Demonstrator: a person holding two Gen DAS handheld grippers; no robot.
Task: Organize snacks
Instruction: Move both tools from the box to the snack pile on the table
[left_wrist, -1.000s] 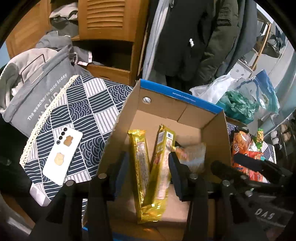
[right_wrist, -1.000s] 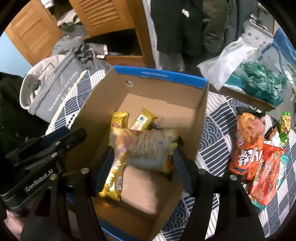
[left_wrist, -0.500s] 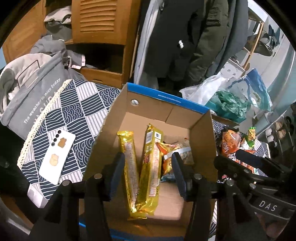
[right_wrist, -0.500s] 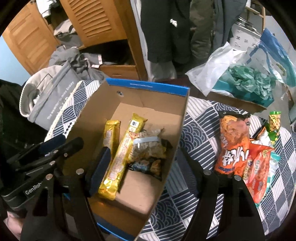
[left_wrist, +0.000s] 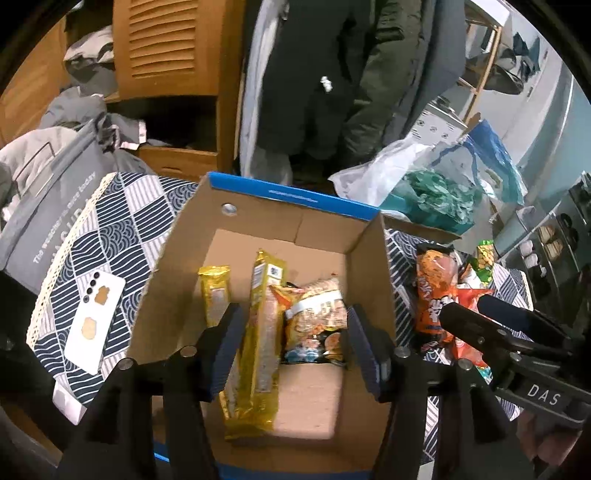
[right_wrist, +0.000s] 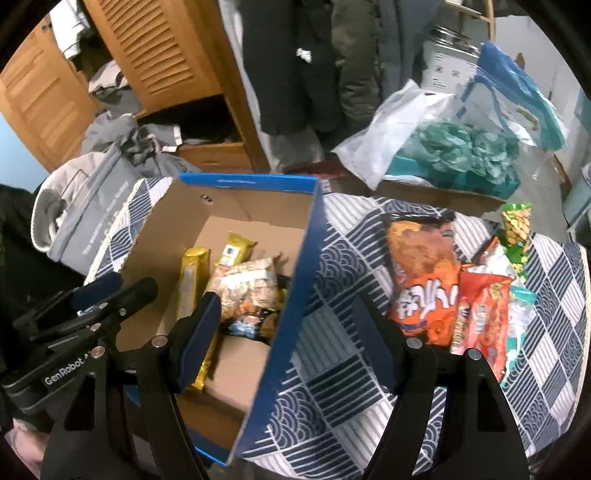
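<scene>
Your right gripper (right_wrist: 286, 341) stands spread wide and empty, its fingers straddling the right wall of the cardboard box (right_wrist: 295, 280). Your left gripper (left_wrist: 291, 350) is likewise spread and holds nothing, poised over the box interior.

Inside the box lie two long gold biscuit packs (left_wrist: 258, 332) side by side along the left half, with a clear-fronted snack bag (left_wrist: 317, 317) leaning against them toward the right wall.

Outside, to the right of the box on the patterned cloth (right_wrist: 340, 387), the unsorted snacks remain: an orange crisp bag (right_wrist: 421, 280), a red packet (right_wrist: 480, 321) overlapping it, and a green pea packet (right_wrist: 517, 225) farther off. A white phone (left_wrist: 94, 321) lies on the cloth left of the box.

The crisp bag probably handles as light, air-filled and slippery, with fragile contents. Take it by the crimped top seam or a flat edge, pinching gently, not across the puffed middle.
</scene>
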